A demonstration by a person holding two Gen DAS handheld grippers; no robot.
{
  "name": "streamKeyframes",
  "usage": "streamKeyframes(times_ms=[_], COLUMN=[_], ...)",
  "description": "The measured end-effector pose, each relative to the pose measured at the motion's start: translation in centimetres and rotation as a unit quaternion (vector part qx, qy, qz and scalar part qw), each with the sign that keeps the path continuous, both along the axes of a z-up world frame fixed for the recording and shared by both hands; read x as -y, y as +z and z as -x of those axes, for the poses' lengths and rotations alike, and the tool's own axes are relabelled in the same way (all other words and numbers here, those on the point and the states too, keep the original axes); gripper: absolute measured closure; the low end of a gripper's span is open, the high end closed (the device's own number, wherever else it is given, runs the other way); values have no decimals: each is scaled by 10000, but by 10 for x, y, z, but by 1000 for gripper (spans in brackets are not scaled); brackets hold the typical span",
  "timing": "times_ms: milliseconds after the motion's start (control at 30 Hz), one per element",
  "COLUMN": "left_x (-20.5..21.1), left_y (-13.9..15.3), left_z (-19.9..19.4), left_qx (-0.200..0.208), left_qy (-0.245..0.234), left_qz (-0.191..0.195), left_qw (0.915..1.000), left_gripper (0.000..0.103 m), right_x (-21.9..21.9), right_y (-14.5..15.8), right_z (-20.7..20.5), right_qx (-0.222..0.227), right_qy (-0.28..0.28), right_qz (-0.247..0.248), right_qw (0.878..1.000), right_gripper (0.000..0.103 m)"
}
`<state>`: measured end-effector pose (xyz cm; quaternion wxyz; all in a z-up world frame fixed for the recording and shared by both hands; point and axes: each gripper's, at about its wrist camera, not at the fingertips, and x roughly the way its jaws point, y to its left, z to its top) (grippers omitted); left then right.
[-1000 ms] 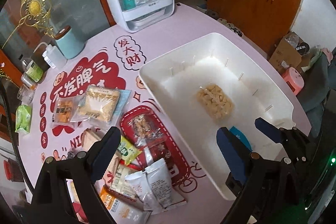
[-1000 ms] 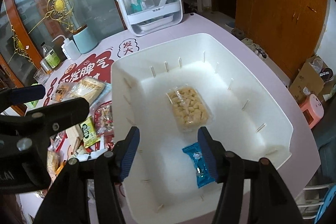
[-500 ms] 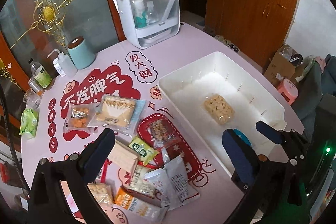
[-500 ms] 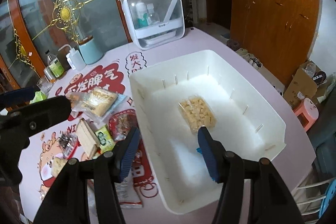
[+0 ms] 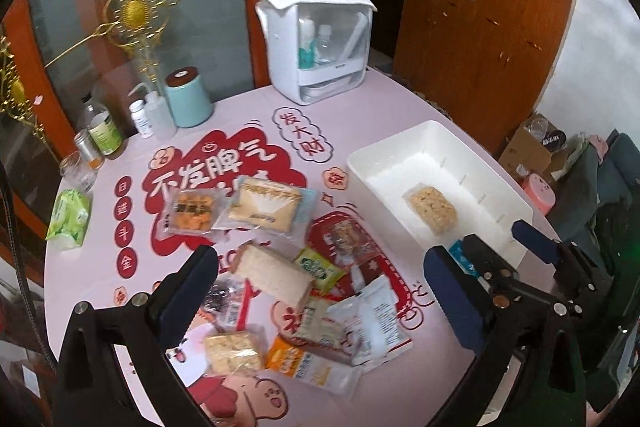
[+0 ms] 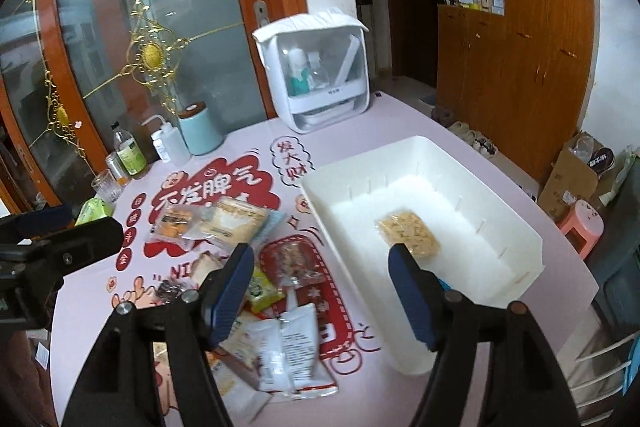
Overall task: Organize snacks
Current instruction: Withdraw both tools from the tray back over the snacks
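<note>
A white bin [image 5: 362,163] [image 6: 524,227] stands on the right of the pink table and holds a clear pack of yellow puffs [image 5: 432,209] [image 6: 408,233] and a blue packet [image 5: 460,255], mostly hidden behind the gripper fingers. Several loose snack packets [image 5: 276,267] [image 6: 288,339] lie on the table left of the bin. My left gripper [image 5: 320,291] is open and empty, held high over the packets. My right gripper [image 6: 324,287] is open and empty, above the bin's near left edge; it also shows in the left wrist view [image 5: 532,239].
A white lidded cosmetics case [image 5: 320,47] [image 6: 316,67] stands at the back. A teal canister [image 5: 188,99], bottles [image 5: 152,113] and a glass [image 5: 78,169] line the back left edge. A green tissue pack [image 5: 68,213] lies far left. A pink stool [image 6: 580,227] stands beside the table.
Both grippers have risen and pulled back from the bin, so more of the table and snack pile shows. Both stay open and empty.
</note>
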<state>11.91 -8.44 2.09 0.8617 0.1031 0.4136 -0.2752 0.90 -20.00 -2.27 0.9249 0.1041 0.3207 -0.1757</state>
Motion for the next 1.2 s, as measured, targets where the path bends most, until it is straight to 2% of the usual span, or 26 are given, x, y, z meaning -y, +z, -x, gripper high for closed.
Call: streamKeyframes(times_ms=[200,367,700,800,900,1033,1200], left_x=[-51,-96,-170,-180,-184,-195,-211], left_y=[5,0,-25,-35,-48,-69,-93], left_z=[1,-1,3,8,8,3,2], left_qx=[39,-119,-229,-93,-135,-533,-736], left_qy=[154,352,642,587,546,594,692], left_qz=[135,271,540,265,-14,1,-77], left_qw=[9998,9989,9962,9979,9984,9968,9949], left_gripper=[1,1,1,1,1,1,1], right_x=[-36,-65,-111,-123,-131,-132,-124], right_y=[7,9,-2,-10,-23,-47,-81], right_z=[1,3,1,-2,-3,-6,-7], right_qx=[115,182,-56,-137,-257,-537,-970], right_qy=[158,271,546,734,902,1041,1013], right_qz=[27,42,217,267,247,-67,-502], right_qw=[9998,9995,9983,9969,9953,9931,9888], right_gripper=[32,32,32,32,32,33,33])
